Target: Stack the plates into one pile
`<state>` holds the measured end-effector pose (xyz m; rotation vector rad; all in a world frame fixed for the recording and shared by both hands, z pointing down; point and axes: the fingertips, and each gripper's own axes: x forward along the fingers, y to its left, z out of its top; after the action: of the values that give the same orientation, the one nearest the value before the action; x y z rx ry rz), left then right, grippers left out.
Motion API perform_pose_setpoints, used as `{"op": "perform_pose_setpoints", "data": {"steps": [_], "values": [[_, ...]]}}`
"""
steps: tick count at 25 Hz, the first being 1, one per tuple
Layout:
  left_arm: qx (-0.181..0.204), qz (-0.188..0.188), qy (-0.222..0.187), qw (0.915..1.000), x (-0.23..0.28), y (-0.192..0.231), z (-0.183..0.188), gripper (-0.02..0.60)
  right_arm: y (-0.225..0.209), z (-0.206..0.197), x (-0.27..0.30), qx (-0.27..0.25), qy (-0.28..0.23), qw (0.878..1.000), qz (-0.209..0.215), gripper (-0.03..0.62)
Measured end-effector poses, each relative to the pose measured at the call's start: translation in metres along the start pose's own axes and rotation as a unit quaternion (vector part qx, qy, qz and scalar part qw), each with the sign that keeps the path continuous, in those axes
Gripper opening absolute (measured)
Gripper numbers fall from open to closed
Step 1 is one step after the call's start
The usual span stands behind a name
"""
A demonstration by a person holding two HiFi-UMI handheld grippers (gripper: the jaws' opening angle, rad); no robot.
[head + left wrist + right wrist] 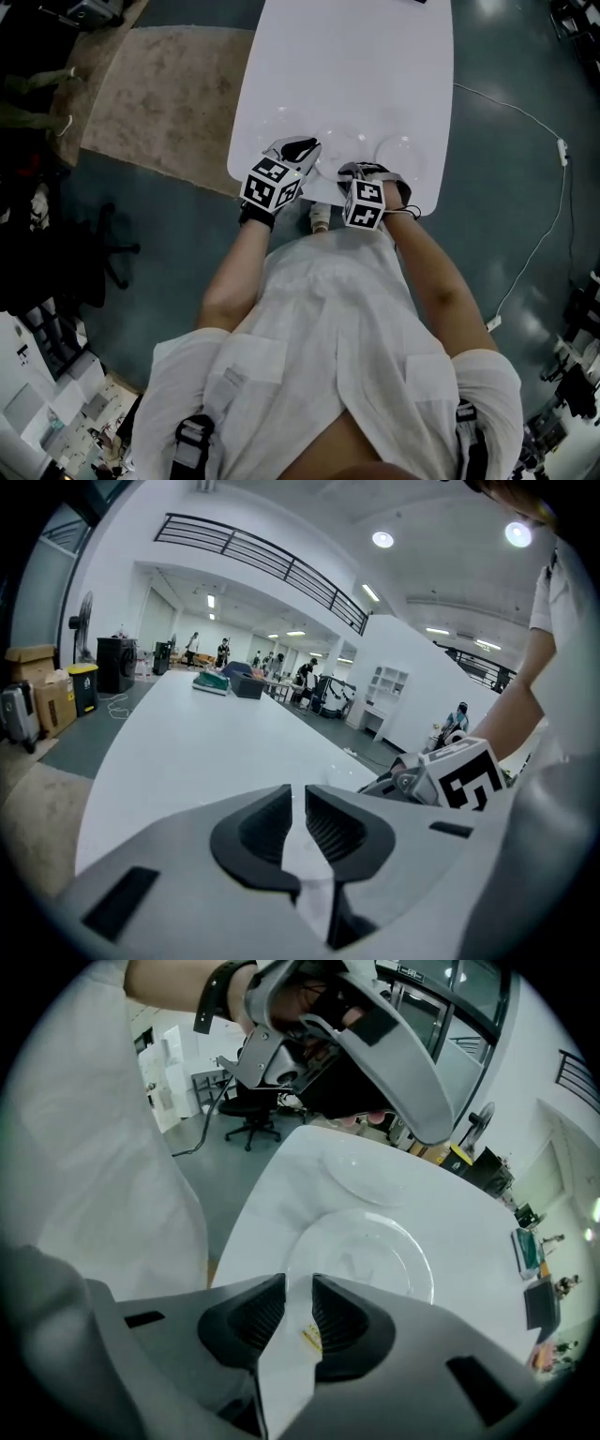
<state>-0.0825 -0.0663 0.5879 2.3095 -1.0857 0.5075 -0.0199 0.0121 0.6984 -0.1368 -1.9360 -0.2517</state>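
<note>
Three clear plates lie side by side near the front edge of the white table (pixel 347 56): a left plate (pixel 281 120), a middle plate (pixel 339 150) and a right plate (pixel 405 152). My left gripper (pixel 298 148) hovers between the left and middle plates. Its jaws (pixel 298 822) stand almost together, leaving a thin slit with nothing in it. My right gripper (pixel 359 172) points steeply down over the near rim of the middle plate (pixel 361 1260). In its own view the right gripper (pixel 298 1307) is open with only table showing between the jaws. The left plate (pixel 375 1171) lies beyond.
The table's front edge is just under both grippers. A beige rug (pixel 169 94) and a white cable (pixel 525 117) lie on the floor. Small items (pixel 225 682) sit at the table's far end. Cardboard boxes (pixel 42 700) stand to its left, and an office chair (pixel 248 1115) is nearby.
</note>
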Motion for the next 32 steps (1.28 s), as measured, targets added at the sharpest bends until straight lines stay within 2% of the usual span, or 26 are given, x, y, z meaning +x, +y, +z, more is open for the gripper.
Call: {"op": "perform_pose_setpoints", "data": {"steps": [3, 4, 8, 11, 15, 19, 23, 27, 32], "values": [[-0.015, 0.002, 0.035, 0.9993, 0.004, -0.008, -0.017, 0.052, 0.012, 0.002, -0.005, 0.017, -0.011, 1.0, 0.021, 0.116], [-0.021, 0.006, 0.047, 0.9987, 0.006, -0.01, -0.023, 0.054, 0.013, 0.005, -0.008, 0.026, -0.017, 0.999, 0.027, 0.139], [-0.037, 0.035, 0.1, 0.9937, 0.01, -0.018, -0.047, 0.066, 0.01, 0.01, -0.023, 0.056, -0.035, 0.997, 0.037, 0.16], [-0.06, 0.057, 0.123, 0.989, 0.01, -0.022, -0.058, 0.079, -0.004, 0.01, -0.039, 0.079, -0.045, 0.995, 0.033, 0.16], [-0.101, 0.083, 0.149, 0.9802, 0.018, -0.029, -0.067, 0.083, -0.034, -0.011, -0.052, 0.101, -0.037, 0.994, 0.016, 0.16], [-0.136, 0.116, 0.156, 0.9714, 0.02, -0.028, -0.064, 0.11, -0.068, -0.032, -0.054, 0.125, -0.021, 0.992, 0.008, 0.16], [-0.2, 0.145, 0.154, 0.9566, 0.019, -0.022, -0.076, 0.123, -0.092, -0.042, -0.044, 0.151, -0.011, 0.988, 0.012, 0.16], [-0.264, 0.17, 0.143, 0.9385, 0.02, -0.015, -0.084, 0.123, -0.109, -0.039, -0.032, 0.165, 0.002, 0.986, 0.035, 0.161], [-0.317, 0.2, 0.135, 0.9173, 0.022, -0.015, -0.091, 0.129, -0.114, -0.044, -0.021, 0.185, 0.027, 0.981, 0.061, 0.166]]}}
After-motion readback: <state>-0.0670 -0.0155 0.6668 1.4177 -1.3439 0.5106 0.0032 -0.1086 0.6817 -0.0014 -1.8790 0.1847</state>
